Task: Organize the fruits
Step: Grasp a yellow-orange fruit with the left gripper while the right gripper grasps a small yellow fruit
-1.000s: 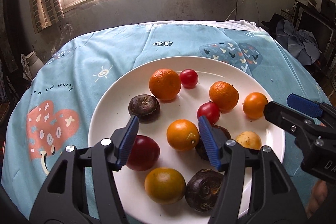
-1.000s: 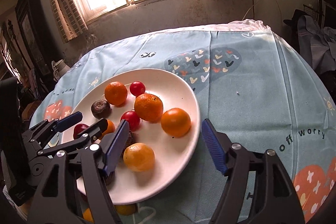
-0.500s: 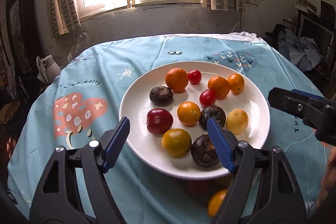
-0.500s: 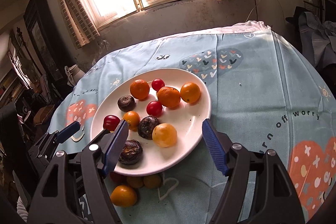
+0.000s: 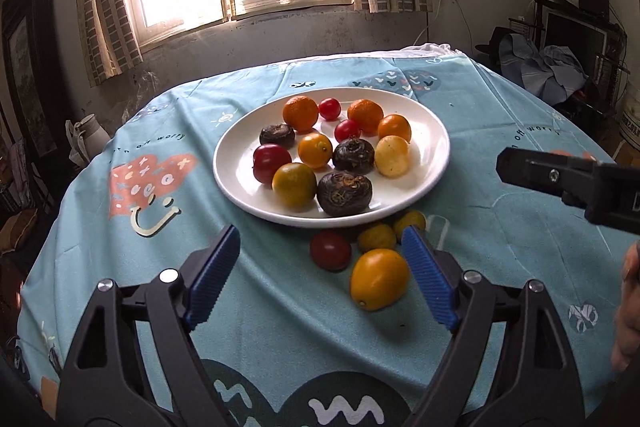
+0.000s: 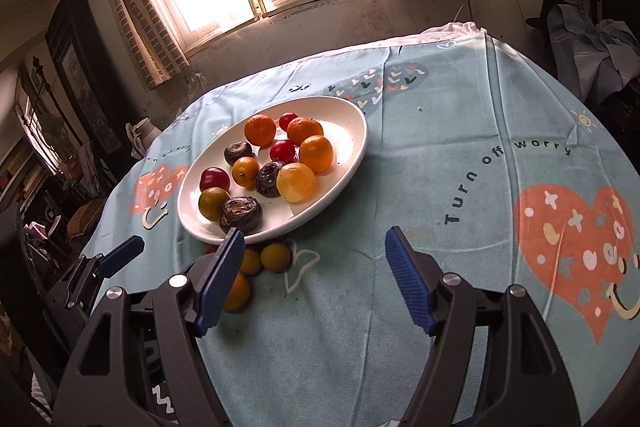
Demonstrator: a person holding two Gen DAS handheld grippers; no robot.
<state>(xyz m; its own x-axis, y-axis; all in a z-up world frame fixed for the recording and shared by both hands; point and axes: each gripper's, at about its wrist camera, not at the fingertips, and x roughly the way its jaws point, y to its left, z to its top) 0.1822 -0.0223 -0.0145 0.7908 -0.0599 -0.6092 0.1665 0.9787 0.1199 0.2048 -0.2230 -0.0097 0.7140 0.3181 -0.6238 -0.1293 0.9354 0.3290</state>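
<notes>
While four loose fruits sit just off the white plate (image 5: 434,163), the big orange one (image 5: 378,278) lies nearest the left gripper (image 5: 325,277) — jaws opening, empty; right gripper (image 6: 314,281) wide, empty, farther.

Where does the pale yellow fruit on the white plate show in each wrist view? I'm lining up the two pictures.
Left wrist view: the pale yellow fruit lies right of centre, at the right end of the pile, beside a dark water chestnut.
Right wrist view: it lies left of centre, against the same chestnut.
Shared landmark: the white plate.
</notes>
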